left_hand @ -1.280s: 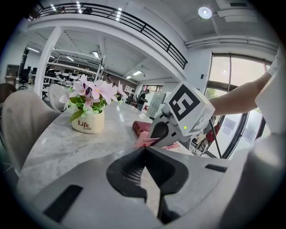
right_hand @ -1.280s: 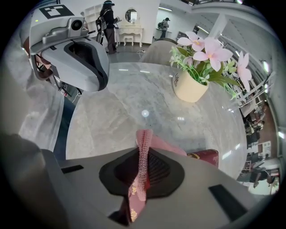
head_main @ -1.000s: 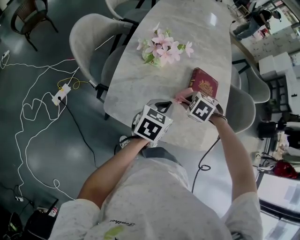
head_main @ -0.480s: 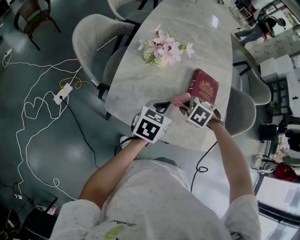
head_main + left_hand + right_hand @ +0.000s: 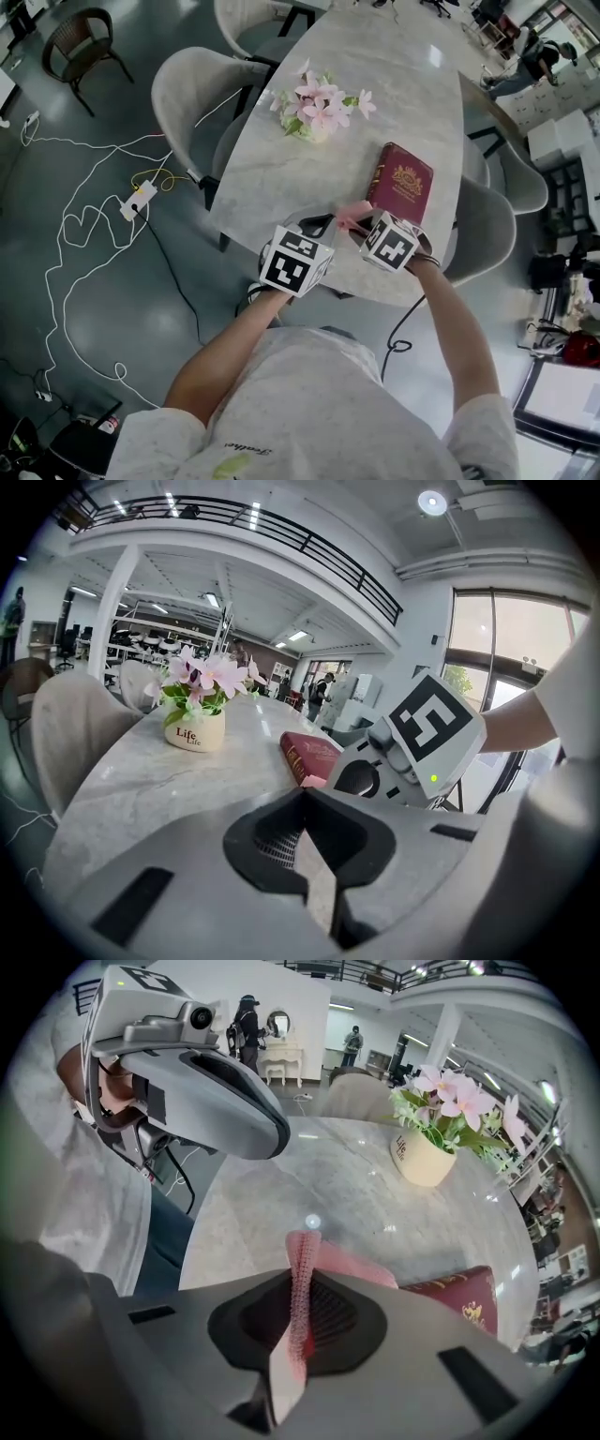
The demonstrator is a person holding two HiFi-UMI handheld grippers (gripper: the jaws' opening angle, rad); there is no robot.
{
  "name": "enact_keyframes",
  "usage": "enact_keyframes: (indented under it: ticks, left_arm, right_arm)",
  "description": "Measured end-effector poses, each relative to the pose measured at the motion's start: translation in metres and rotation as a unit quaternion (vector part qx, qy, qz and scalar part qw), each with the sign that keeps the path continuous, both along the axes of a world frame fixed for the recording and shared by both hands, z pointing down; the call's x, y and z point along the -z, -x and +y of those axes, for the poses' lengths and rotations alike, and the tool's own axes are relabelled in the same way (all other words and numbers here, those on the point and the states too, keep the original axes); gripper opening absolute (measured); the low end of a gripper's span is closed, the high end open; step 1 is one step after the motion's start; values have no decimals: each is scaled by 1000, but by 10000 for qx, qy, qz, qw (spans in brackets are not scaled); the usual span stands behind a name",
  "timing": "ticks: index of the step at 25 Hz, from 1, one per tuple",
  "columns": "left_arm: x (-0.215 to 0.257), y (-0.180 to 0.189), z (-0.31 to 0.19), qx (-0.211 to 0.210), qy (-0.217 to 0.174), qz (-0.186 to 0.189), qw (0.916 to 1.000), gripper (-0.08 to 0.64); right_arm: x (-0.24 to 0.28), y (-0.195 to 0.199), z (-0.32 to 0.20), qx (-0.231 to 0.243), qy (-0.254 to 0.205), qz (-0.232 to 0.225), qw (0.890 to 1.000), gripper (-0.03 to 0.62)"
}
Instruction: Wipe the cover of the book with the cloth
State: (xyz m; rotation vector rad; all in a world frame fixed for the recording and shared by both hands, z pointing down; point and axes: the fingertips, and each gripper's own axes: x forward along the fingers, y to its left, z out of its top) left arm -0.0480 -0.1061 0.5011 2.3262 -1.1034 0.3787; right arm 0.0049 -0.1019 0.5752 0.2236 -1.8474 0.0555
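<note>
Here, a pink cloth (image 5: 302,1269) is pinched edge-on in the closed right gripper (image 5: 298,1326), while the left gripper (image 5: 302,836) is seen shut on nothing. Just beyond, the maroon book (image 5: 401,183) lies unbraced near the edge of the marble table (image 5: 375,84) and could be pushed off. The flowerpot (image 5: 194,731) is seen well apart, farther on.

A pale marble table (image 5: 281,173) was seen; a flowerpot (image 5: 317,120) was set near its middle, and a red book (image 5: 403,183) was laid flat by its right edge.
</note>
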Motion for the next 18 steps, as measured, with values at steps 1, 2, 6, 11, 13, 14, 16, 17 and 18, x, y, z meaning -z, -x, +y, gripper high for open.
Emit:
enact_keyframes:
  ticks: [1,2,6,11,13,14,16,17,18]
  left_arm:
    - [2,0,1,44,-9,-20,10000,8]
    - [3,0,3,92,-13,-35,10000,8]
    - [13,-3,13,286,-51,-82,9995,8]
    - [26,-11,20,484,-199,-199,9984,8]
    - [31,-14,24,569,-264,-233,9978,7]
    - [35,-16,25,600,-297,-249,9974,8]
    - [40,-22,29,627,-353,-298,9970,8]
    - [43,-26,32,629,-382,-330,9967,8]
    - [45,-29,34,630,-413,-363,9965,8]
  right_arm:
    - [1,0,3,-28,-16,-73,10000,18]
    - [3,-1,5,-51,-33,-152,9999,18]
    - [12,-3,16,-118,-148,-496,9986,18]
    - [30,-6,19,-266,-394,-993,9939,18]
    - [40,-8,20,-382,-490,-1226,9905,18]
    - [45,-10,21,-450,-546,-1335,9885,18]
    - [55,-16,23,-611,-651,-1542,9840,18]
    - [60,-20,24,-699,-697,-1651,9813,18]
    - [65,-23,26,-787,-741,-1762,9784,18]
